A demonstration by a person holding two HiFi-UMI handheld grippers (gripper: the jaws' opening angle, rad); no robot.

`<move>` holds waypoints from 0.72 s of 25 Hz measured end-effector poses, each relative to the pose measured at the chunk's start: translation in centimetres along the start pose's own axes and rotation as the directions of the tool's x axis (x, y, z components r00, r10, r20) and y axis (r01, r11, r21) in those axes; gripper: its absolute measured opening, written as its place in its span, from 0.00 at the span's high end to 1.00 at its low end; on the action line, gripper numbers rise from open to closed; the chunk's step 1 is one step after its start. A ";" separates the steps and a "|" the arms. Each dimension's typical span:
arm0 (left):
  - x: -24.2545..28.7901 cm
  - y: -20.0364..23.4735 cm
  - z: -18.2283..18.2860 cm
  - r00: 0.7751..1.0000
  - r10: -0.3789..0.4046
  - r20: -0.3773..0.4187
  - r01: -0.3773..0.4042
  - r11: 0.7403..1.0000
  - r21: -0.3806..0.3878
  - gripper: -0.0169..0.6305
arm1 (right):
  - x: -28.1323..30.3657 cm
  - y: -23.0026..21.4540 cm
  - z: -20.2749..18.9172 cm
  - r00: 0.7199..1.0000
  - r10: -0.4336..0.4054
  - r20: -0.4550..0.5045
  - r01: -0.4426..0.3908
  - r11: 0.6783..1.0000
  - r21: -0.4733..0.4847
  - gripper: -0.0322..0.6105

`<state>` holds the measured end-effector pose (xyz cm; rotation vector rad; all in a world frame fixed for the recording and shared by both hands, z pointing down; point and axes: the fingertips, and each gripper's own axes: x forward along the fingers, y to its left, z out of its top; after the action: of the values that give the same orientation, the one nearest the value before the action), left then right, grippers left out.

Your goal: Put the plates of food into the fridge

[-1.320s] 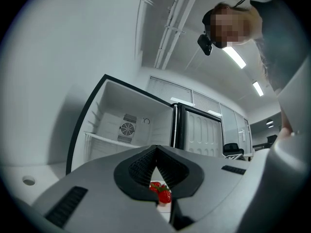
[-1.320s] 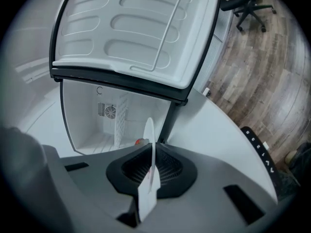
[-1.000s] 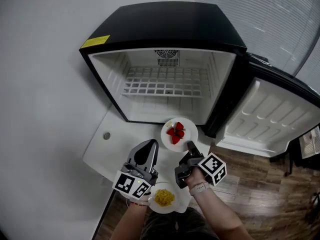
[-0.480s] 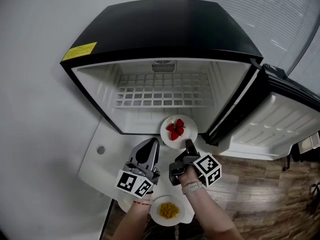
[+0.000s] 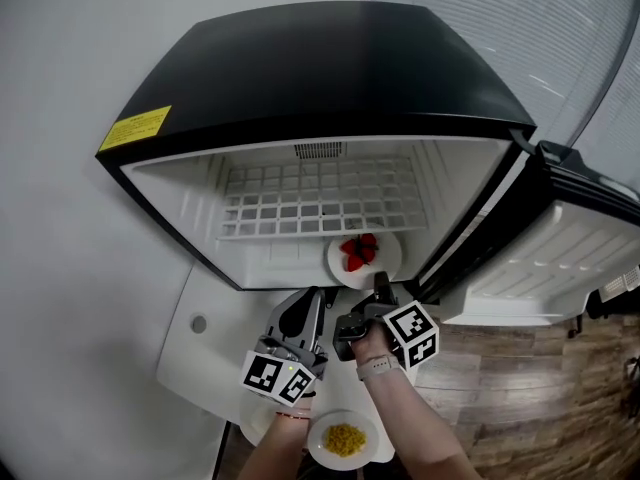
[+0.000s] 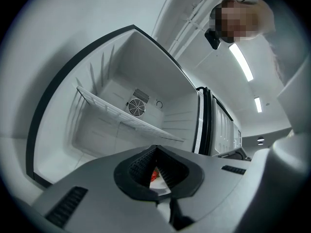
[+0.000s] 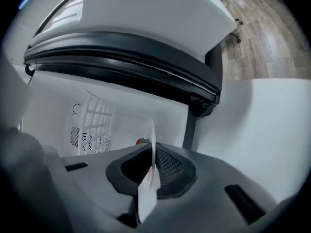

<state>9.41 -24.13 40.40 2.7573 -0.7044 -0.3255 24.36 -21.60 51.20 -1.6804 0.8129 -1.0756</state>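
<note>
"At the fridge mouth, where was the strawberry plate?"

"Just inside the opening, under the wire shelf, toward the side of the open door. Whether it touched the fridge floor I couldn't tell."

"Who had it?"

"The right gripper. Its fingers were clamped on the plate's near rim, with the strawberries lying on top."

"And the left gripper?"

"Just beside the right one, over the white tabletop. Its fingers were closed on nothing, and the plate showed beyond them through the gap."

"The other plate?"

"Down near the person's arms, behind both grippers, with yellow food on it."
</note>
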 end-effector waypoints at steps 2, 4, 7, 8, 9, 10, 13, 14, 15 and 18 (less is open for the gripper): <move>-0.2 0.0 -0.1 1.000 -0.005 -0.005 0.005 1.000 -0.004 0.96 | 0.7 0.1 0.0 1.000 -0.006 0.016 0.006 1.000 -0.005 0.92; -0.2 0.2 -0.2 1.000 -0.010 -0.008 0.010 1.000 -0.003 0.96 | 1.3 0.2 0.1 0.999 -0.007 0.032 0.008 1.000 -0.011 0.92; -0.3 0.4 -0.1 1.000 -0.014 -0.005 0.014 1.000 -0.005 0.96 | 2.1 0.4 0.5 0.999 -0.006 0.046 0.008 0.999 -0.038 0.92; -0.3 0.4 -0.1 1.000 -0.016 -0.002 0.016 1.000 -0.009 0.96 | 2.4 0.4 0.7 0.999 -0.008 0.046 0.010 0.999 -0.045 0.92; -0.3 0.4 0.0 1.000 -0.018 0.000 0.018 1.000 -0.015 0.96 | 2.6 0.3 0.8 0.999 -0.011 0.047 0.013 0.999 -0.052 0.92; -0.3 0.3 0.0 1.000 -0.019 0.003 0.019 1.000 -0.020 0.96 | 2.8 0.2 0.9 0.999 -0.013 0.049 0.016 0.998 -0.059 0.92; -0.2 0.2 0.1 1.000 -0.026 0.012 0.026 0.999 -0.022 0.96 | 3.1 0.0 1.2 0.998 -0.021 0.060 0.027 0.994 -0.103 0.92; -0.2 0.2 0.1 1.000 -0.027 0.014 0.027 0.999 -0.022 0.96 | 3.2 0.0 1.2 0.998 -0.025 0.062 0.033 0.992 -0.125 0.92; -0.1 0.2 0.1 1.000 -0.026 0.013 0.026 0.999 -0.021 0.96 | 3.3 0.1 1.3 0.998 -0.030 0.062 0.039 0.987 -0.153 0.92; 0.0 0.5 -0.3 1.000 -0.009 0.005 0.009 1.000 -0.014 0.96 | 3.4 0.1 1.3 0.997 -0.060 0.056 0.072 0.963 -0.258 0.92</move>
<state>9.27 -24.48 40.79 2.7480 -0.6888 -0.3376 26.83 -24.12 51.83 -1.9578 0.9033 -1.0033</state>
